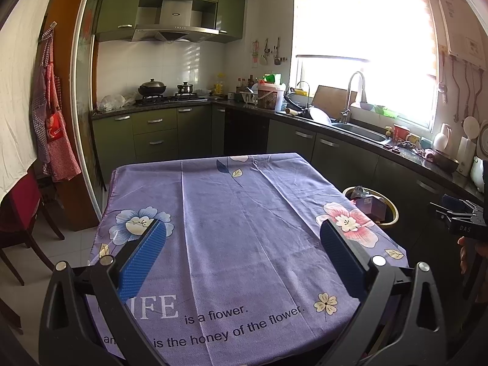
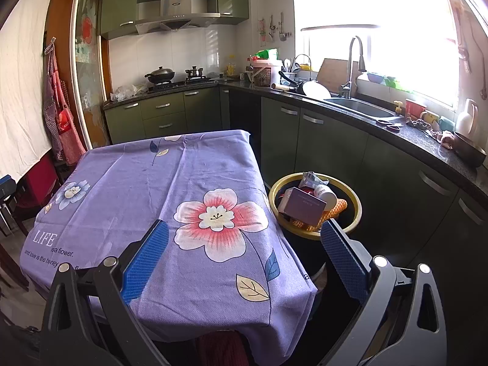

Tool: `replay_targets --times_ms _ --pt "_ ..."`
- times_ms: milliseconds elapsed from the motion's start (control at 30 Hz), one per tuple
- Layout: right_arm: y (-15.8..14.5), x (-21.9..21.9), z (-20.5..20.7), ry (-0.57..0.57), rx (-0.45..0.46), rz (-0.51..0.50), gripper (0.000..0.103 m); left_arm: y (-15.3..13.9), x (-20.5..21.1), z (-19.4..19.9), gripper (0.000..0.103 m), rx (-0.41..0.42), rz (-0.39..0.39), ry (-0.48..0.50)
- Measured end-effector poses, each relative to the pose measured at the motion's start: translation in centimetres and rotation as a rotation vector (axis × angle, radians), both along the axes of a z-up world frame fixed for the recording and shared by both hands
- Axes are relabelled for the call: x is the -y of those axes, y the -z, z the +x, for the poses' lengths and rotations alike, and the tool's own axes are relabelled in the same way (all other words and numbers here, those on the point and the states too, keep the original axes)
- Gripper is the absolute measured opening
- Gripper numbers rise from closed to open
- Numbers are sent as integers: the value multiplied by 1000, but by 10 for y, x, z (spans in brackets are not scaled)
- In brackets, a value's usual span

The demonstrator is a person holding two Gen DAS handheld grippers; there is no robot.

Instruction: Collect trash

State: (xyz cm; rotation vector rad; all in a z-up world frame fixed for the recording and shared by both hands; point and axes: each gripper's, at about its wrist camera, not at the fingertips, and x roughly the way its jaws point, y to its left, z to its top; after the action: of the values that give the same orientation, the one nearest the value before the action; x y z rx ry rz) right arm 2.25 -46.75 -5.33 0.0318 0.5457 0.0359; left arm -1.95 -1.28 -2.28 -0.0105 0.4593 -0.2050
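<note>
Left claw (image 1: 242, 238) is spread wide over the surface (image 1: 238, 244) and holds nothing. Right claw (image 2: 244, 241) is equally wide and empty, its left pad above the cloth, its right pad above the bin (image 2: 355, 206).

The surface wears a purple cloth (image 2: 128, 183) with flowers. Its near edge reads "LIFE is a flower." and, partly hidden, "...is the honey of the flower."

In the right wrist view the bin stands at 3 o'clock of the surface, just beside its edge, yellow rim around a black body. Trash fills it: a purple box (image 2: 305, 209) lies tilted, long axis running 10 to 4 o'clock, its label too small to read; a white bottle (image 2: 326, 193) and crumpled wrapper (image 2: 311, 178) lie behind it, something orange (image 2: 337, 207) beneath.

Beyond, green cabinets (image 2: 164, 113) line the kitchen under a dark counter (image 2: 421, 143). Sink (image 2: 360, 106) and tap at 2 o'clock under a bright window; wok (image 2: 160, 75) on the stove at 11; hood above. An apron (image 2: 59, 113) hangs at 9.
</note>
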Motion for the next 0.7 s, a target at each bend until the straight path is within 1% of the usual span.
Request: replay_targets --times_ms 400,700 --pt "1 -1 1 0 -2 1 98 0 1 1 96 0 3 4" --pt "1 -1 2 -1 -2 2 98 -2 3 3 96 3 3 33"
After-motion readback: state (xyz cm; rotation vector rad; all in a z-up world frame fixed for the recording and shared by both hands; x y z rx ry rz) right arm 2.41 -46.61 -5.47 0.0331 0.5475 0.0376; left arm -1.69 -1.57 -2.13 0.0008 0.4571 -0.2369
